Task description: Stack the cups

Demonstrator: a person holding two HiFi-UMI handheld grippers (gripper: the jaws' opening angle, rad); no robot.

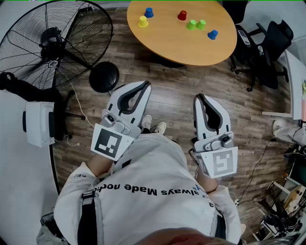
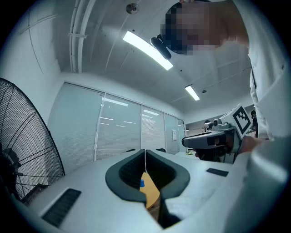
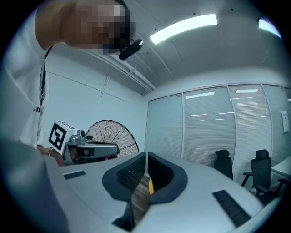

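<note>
Several small cups stand apart on a round wooden table (image 1: 162, 40) far ahead: a yellow cup (image 1: 143, 21), a blue cup (image 1: 149, 12), a red cup (image 1: 182, 15), two green cups (image 1: 196, 24) side by side, and another blue cup (image 1: 213, 34). My left gripper (image 1: 147, 85) and right gripper (image 1: 197, 98) are held level at waist height, well short of the table, both shut and empty. In the left gripper view, a blue cup (image 2: 142, 183) and the table (image 2: 151, 195) show through the slot below the closed left gripper (image 2: 145, 151). The right gripper (image 3: 146, 155) is shut too.
A large black floor fan (image 1: 52, 43) stands on the wooden floor at the left, with a white box unit (image 1: 40, 123) and cables below it. Black office chairs (image 1: 263, 48) sit to the right of the table. Glass partition walls (image 2: 118, 132) lie ahead.
</note>
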